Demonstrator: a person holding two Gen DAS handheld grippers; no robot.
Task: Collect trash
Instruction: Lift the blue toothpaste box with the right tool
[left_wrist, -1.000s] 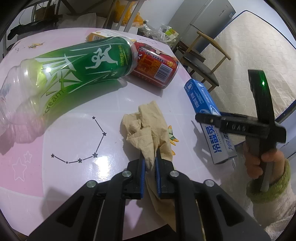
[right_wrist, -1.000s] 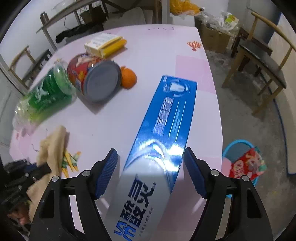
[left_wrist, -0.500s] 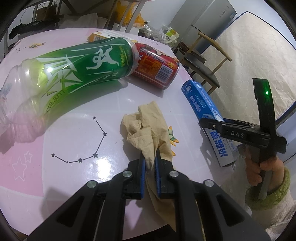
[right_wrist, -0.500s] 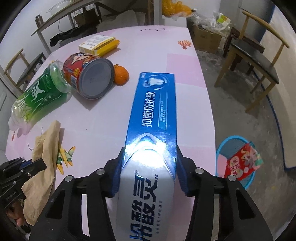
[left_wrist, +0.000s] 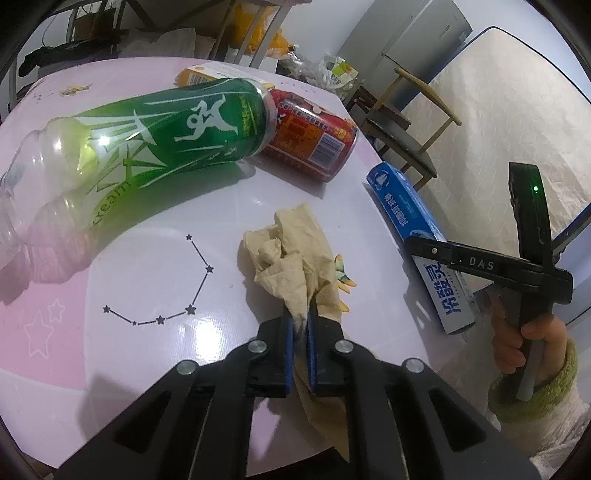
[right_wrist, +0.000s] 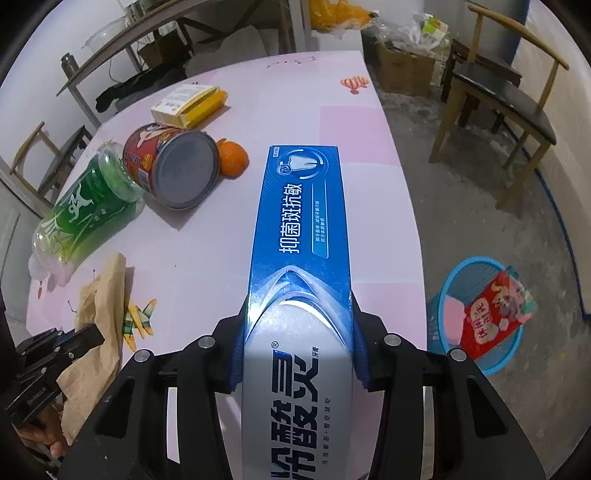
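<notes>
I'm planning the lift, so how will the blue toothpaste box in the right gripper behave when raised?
The toothpaste box looks like stiff cardboard, so it should stay straight. The right gripper, which has just been closing, clamps one end, so the long far end may sag or pivot. Its glossy faces could slip.

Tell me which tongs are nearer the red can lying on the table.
Left, though neither is close. The left tongs, shut on the brown paper, sit just below the red can; the right tongs grip the toothpaste box further away.

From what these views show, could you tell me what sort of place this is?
Probably a lived-in room at home: a pink dining table, wooden chairs and a mattress leaning upright beside a fridge.
</notes>
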